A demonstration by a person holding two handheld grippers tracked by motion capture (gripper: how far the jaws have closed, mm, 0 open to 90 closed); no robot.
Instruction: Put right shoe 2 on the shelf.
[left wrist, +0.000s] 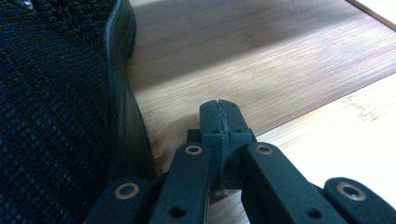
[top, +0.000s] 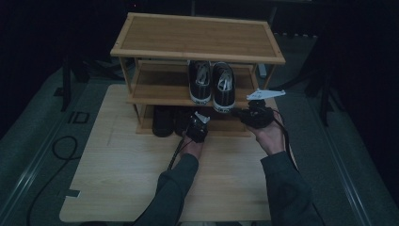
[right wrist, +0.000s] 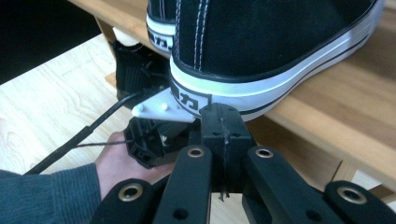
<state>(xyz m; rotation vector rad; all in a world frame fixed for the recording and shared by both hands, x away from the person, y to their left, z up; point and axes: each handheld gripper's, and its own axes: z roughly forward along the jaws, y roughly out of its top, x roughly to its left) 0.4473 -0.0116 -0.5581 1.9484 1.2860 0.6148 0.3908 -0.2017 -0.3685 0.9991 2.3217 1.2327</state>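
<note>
A wooden shoe rack (top: 197,37) stands on a light wood board (top: 117,169). A pair of black-and-white sneakers (top: 211,84) sits on its middle shelf, heels toward me. Dark black shoes (top: 164,121) rest on the bottom shelf. My left gripper (top: 195,123) is at the bottom shelf, just right of the black shoes; in the left gripper view its jaws (left wrist: 219,119) are pressed together and empty, beside a black mesh shoe (left wrist: 56,107). My right gripper (top: 239,114) is shut with nothing in it, its tips (right wrist: 223,123) just below the heel of the right sneaker (right wrist: 261,51).
The rack's top shelf (top: 197,35) is bare. A black cable (top: 61,150) loops over the grey floor to the left of the board. Dark stand legs (top: 324,89) rise to the right of the rack. The board's near half (top: 131,188) lies open in front of the rack.
</note>
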